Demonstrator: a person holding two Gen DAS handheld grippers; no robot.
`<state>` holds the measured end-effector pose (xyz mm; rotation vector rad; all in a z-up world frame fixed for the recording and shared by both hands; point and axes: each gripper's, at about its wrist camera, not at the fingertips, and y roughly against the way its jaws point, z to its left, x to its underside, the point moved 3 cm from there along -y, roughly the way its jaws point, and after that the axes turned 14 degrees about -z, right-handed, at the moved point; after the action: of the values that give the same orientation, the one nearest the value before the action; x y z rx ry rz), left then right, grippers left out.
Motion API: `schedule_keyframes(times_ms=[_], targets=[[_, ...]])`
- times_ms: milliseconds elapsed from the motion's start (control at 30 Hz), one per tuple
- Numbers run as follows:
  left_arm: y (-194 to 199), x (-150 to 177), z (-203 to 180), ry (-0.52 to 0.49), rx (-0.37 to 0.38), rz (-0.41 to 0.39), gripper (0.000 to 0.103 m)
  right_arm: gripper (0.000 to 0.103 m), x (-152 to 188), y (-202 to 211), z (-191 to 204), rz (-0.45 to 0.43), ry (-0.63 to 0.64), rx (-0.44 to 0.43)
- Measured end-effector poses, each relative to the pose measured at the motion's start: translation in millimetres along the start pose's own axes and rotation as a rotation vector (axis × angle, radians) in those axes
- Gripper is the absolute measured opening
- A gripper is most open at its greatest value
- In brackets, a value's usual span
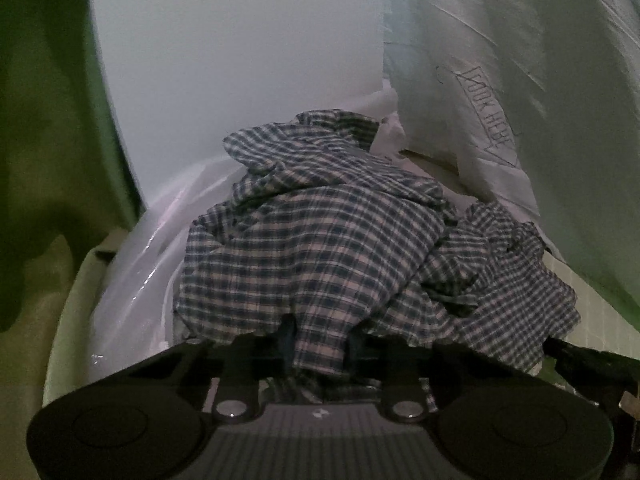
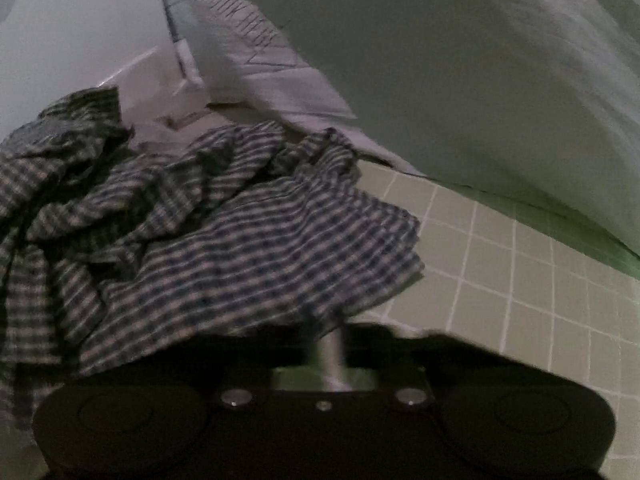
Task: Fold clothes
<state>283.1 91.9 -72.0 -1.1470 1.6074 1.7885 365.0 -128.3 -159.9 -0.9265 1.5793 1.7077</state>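
A blue-and-white plaid shirt [image 1: 320, 240] lies crumpled in a heap on the surface. My left gripper [image 1: 318, 340] is shut on a fold of its near edge; cloth fills the gap between the jaws and hangs down past them. In the right wrist view the same shirt [image 2: 224, 248] spreads to the left and centre. My right gripper [image 2: 320, 340] is shut on the shirt's near hem, and the cloth hides the fingertips. This view is blurred. The tip of the right gripper [image 1: 592, 364] shows at the lower right of the left wrist view.
A green mat with a white grid [image 2: 520, 280] lies under the shirt. White panels [image 1: 240, 80] stand behind the heap, one with a drawn label [image 1: 486, 116]. Clear plastic sheeting [image 1: 152, 264] lies at the left. A green wall [image 1: 52, 120] is on the far left.
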Motion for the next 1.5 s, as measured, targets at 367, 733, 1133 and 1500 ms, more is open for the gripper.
schedule_keyframes(times_ms=[367, 733, 1133, 1500], targets=[[53.2, -5.8, -15.0, -0.044, 0.041, -0.102, 0.002, 0.000, 2.1, 81.0, -38.6, -0.123, 0.004, 0.171], [104.7, 19.9, -64.7, -0.033, 0.163, -0.084, 0.000, 0.000, 51.3, 182.4, -157.6, -0.059, -0.233, 0.383], [123.7, 53.8, -106.1, -0.042, 0.208, -0.012, 0.017, 0.026, 77.2, 193.0, -168.6, 0.037, -0.223, 0.311], [34.8, -0.5, -36.8, -0.043, -0.059, -0.081, 0.090, 0.090, 8.4, 80.6, -106.1, -0.003, -0.087, 0.089]])
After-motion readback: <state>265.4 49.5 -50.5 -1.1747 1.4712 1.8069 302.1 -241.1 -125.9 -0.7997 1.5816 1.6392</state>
